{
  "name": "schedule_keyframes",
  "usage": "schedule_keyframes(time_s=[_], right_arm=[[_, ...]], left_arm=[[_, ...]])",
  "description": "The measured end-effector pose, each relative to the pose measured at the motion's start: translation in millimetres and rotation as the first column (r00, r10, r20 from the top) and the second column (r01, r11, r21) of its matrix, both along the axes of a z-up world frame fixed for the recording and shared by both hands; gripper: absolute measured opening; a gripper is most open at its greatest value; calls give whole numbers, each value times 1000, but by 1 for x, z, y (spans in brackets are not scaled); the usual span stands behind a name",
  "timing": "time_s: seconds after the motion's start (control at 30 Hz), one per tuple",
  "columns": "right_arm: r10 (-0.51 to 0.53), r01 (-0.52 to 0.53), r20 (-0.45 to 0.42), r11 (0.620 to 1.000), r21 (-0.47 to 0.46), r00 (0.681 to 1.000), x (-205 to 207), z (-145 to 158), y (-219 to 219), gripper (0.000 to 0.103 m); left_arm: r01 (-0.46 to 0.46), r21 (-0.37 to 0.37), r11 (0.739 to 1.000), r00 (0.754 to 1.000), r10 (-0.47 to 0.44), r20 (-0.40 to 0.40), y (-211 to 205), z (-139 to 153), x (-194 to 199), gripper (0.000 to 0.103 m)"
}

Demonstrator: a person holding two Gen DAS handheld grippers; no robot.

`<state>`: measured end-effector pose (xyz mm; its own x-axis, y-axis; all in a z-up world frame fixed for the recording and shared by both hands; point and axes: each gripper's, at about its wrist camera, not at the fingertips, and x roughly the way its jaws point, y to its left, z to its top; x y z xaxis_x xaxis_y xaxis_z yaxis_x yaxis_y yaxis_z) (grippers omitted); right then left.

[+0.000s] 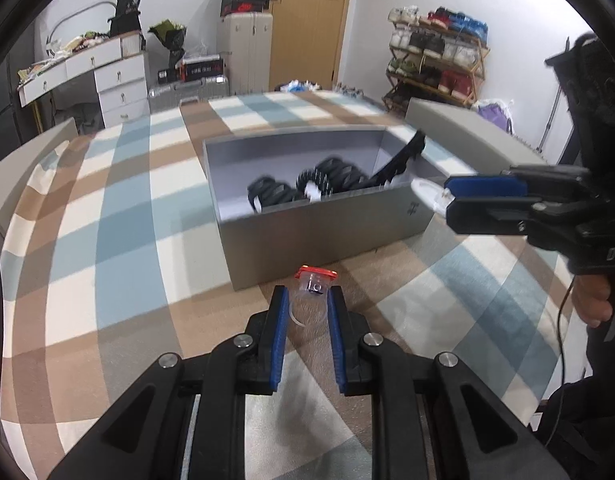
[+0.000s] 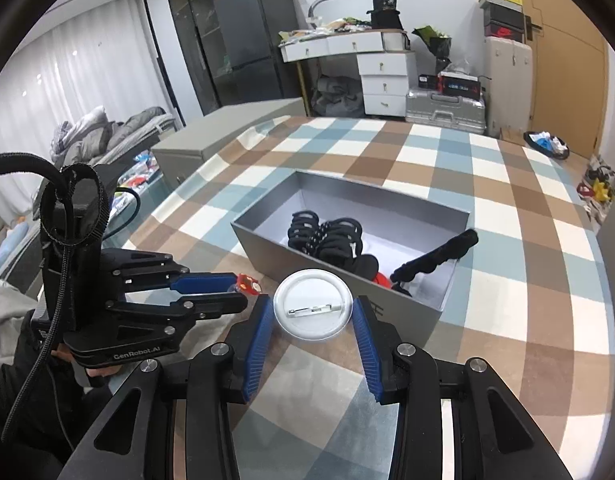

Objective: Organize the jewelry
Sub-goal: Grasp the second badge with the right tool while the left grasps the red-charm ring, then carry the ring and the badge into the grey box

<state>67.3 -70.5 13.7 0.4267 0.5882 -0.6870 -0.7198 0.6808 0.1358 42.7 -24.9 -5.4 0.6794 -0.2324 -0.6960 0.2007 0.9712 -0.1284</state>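
1. Left gripper [image 1: 305, 300]: jaws clenched on a small clear bag with an orange-red seal [image 1: 314, 280]; a small dark trinket shows inside, too small to identify. The bag hangs above the checked tablecloth [image 1: 107, 220], just short of the near wall of the grey box [image 1: 327, 232].
2. Grey box: sits open near the middle of the table. Inside are black coiled hair ties [image 2: 323, 236], a black strap-like piece [image 2: 435, 256] leaning on the right wall, and something red [image 2: 381, 279] by the near wall. Judgement: several items are already sorted in.
3. Right gripper [image 2: 313, 314]: jaws grasp a round white pin badge [image 2: 311, 308] by its rim, pin side toward the camera, held at the box's near right corner.
4. Progress: well under way. Both held items are still outside the box and remain to be placed; no other loose jewelry shows on the cloth.
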Motion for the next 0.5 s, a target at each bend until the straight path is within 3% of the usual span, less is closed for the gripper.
schedule_keyframes(time_s=[0.33,0.5], right_arm=[[-66,63,21,991,121,998,6,19,-19,40],[-126,125,-8,974,190,992,16,24,-34,40]], left_arm=[[-46,-56,997,993,52,102,11,23,-4,14],[-73,-81,994,989,83,123,16,27,-1,14]])
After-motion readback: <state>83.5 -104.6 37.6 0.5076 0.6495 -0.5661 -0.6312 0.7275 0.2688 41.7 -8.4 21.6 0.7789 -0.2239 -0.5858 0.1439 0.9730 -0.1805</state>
